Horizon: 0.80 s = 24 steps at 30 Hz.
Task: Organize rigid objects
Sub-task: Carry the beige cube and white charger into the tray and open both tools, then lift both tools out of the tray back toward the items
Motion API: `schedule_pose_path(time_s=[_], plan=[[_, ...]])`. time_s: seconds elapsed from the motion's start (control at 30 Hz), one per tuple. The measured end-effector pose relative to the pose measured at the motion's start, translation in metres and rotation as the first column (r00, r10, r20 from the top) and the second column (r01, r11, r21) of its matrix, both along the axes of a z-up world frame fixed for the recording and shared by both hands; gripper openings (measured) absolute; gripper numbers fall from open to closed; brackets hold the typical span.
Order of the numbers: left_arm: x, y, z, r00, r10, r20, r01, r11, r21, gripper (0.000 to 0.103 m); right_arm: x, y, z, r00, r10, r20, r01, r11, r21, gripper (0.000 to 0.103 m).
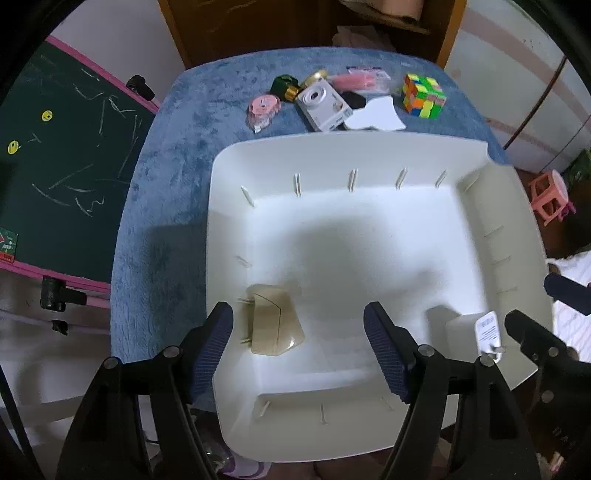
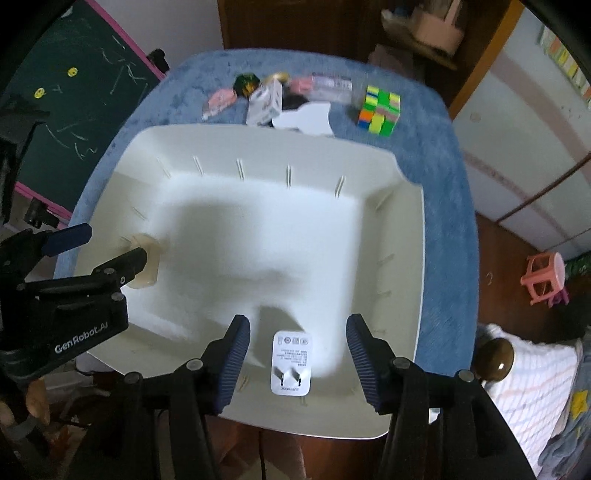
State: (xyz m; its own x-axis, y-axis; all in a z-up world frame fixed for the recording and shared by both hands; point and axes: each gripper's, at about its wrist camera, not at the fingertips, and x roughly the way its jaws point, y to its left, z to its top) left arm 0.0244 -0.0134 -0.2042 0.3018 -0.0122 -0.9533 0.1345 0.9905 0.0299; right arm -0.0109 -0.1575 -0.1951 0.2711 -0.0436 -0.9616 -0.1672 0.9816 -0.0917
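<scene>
A big white tray sits on the blue-covered table. In it lie a tan translucent block near the left wall and a white plug adapter near the front right. My left gripper is open above the tray, with the tan block just inside its left finger. My right gripper is open, its fingers either side of the adapter. Beyond the tray lie a Rubik's cube, a white camera, a pink tape dispenser and a green bottle.
A white card and a pink packet lie by the camera. A green chalkboard stands to the left of the table. A pink stool stands on the floor to the right. A wooden cabinet is behind.
</scene>
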Motion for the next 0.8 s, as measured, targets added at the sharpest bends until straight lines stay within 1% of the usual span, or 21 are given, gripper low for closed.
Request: schedule_pose_path(time_s=[0.3,0.53,0.8], plan=[[0.0,0.002,0.028,0.997,0.009,0.081,-0.009,1.0,-0.009,0.077,-0.004,0.0,0.02,0.997,0.006,0.081,-0.006,1.0,-0.005,0.055],[0.004,0.001,0.048,0.994,0.004,0.111,0.001,0.999,-0.045,0.076,-0.004,-0.003,0.029,0.993,-0.003,0.115,0.002,1.0,0.0,0.055],[0.012,0.0,0.077,0.988,0.025,0.154,-0.011,0.995,-0.095,0.076,0.0,-0.007,0.045,0.986,-0.006,0.165,0.006,1.0,0.001,0.055]])
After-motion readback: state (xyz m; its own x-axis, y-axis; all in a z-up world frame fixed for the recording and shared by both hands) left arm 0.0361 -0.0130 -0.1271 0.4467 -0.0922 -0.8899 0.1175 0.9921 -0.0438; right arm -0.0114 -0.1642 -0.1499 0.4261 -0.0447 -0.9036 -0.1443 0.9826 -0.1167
